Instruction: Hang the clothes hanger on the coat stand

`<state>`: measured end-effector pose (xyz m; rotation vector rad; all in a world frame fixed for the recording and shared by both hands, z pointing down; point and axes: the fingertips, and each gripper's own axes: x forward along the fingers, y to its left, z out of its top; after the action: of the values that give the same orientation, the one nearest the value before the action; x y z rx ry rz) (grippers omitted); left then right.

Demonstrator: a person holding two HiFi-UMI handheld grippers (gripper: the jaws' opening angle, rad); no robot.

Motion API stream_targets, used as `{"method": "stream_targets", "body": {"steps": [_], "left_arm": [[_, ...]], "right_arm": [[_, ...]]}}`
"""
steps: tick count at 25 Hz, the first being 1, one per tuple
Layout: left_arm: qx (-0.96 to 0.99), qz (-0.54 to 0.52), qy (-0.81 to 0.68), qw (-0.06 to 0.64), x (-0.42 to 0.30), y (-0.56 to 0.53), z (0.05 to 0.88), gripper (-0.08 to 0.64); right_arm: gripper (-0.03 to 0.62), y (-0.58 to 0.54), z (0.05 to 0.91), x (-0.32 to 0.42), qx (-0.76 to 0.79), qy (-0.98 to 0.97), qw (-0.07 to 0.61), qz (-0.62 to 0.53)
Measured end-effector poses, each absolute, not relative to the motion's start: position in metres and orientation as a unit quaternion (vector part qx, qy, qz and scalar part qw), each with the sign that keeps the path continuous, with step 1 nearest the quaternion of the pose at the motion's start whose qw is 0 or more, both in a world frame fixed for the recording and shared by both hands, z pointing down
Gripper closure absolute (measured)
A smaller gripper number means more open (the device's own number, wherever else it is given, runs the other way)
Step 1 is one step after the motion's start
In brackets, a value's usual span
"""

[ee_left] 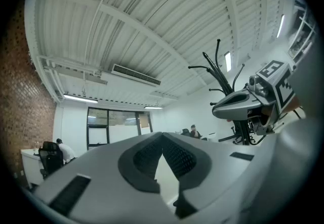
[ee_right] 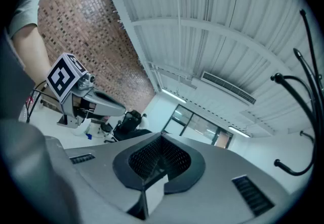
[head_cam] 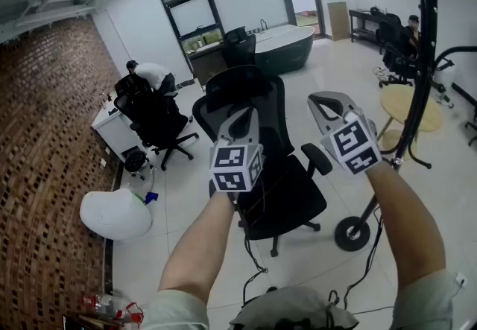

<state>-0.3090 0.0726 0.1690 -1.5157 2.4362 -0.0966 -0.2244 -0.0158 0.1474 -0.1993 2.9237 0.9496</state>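
The black coat stand [head_cam: 425,60] rises at the right of the head view, its curved hooks near the top edge. Its hooks [ee_left: 223,74] also show in the left gripper view, and at the right edge of the right gripper view the hooks [ee_right: 298,66] show again. No clothes hanger shows in any view. My left gripper [head_cam: 242,114] is held up in front of a black office chair, shut and with nothing in it. My right gripper [head_cam: 322,97] is level beside it, left of the stand, also shut and bare. Each gripper sees the other: the right gripper [ee_left: 243,104], the left gripper [ee_right: 96,101].
A black office chair [head_cam: 261,165] stands right below the grippers. A round wooden table [head_cam: 406,109] sits by the stand's foot, with a black wheel [head_cam: 352,234] and cables on the floor. A white beanbag [head_cam: 115,213] lies by the brick wall. A person [head_cam: 153,75] sits at a desk at the back.
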Motion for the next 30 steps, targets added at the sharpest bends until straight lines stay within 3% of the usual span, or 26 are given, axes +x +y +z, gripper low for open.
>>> {"method": "stream_targets", "body": {"steps": [6, 25, 30], "left_arm": [[-0.498, -0.051, 0.857, 0.122, -0.334, 0.089, 0.183, 0.551], [-0.543, -0.057, 0.832, 0.1, -0.641, 0.18, 0.289, 0.551], [-0.536, -0.055, 0.838, 0.087, -0.682, 0.157, 0.306, 0.551]], "right_arm": [[0.591, -0.01, 0.166, -0.261, -0.05, 0.959, 0.04, 0.277], [0.591, 0.109, 0.28, -0.559, -0.088, 0.95, -0.048, 0.296], [0.591, 0.09, 0.31, -0.615, -0.055, 0.954, -0.064, 0.287]]}}
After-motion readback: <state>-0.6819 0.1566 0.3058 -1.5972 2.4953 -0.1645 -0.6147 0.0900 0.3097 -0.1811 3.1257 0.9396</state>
